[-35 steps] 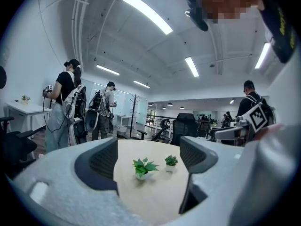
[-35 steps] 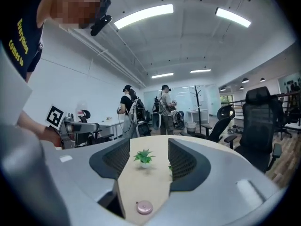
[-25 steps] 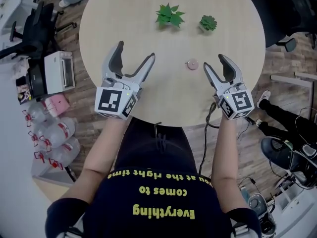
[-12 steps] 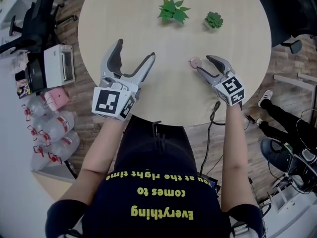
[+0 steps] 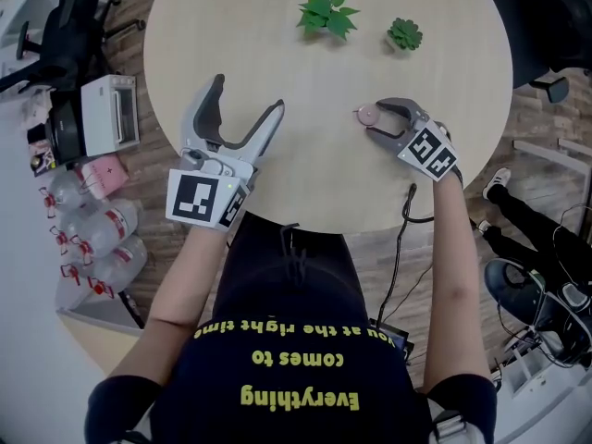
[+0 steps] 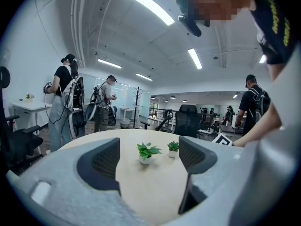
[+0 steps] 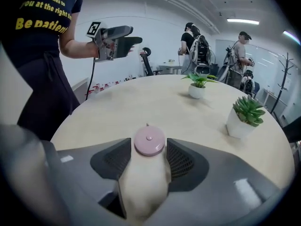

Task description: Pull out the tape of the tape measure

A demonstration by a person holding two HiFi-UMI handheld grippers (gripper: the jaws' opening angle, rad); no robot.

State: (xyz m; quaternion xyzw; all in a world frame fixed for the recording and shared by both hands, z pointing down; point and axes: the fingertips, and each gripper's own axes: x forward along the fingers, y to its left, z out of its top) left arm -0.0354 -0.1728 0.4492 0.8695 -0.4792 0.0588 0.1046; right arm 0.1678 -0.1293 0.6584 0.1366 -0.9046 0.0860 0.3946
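Note:
A small round pink tape measure [image 5: 367, 115] lies flat on the round pale wooden table [image 5: 277, 44], right of centre. My right gripper [image 5: 372, 119] reaches in from the right and straddles it. In the right gripper view the pink disc [image 7: 149, 141] sits between the two dark pads with a slim gap on each side, so my right gripper [image 7: 149, 150] is open around it. My left gripper [image 5: 250, 95] hovers open and empty over the table's left half, tilted up. In the left gripper view nothing lies between its wide-apart jaws [image 6: 149, 157].
Two small potted plants [image 5: 326, 12] [image 5: 404, 33] stand at the table's far side. A white box [image 5: 111, 118] and water bottles [image 5: 102, 248] lie on the floor to the left. Office chairs [image 5: 546, 26] stand to the right, and other people stand in the room [image 6: 63, 102].
My right gripper swung from the table's near right edge leftward and forward until its jaws came around the pink tape measure. The left gripper barely shifted.

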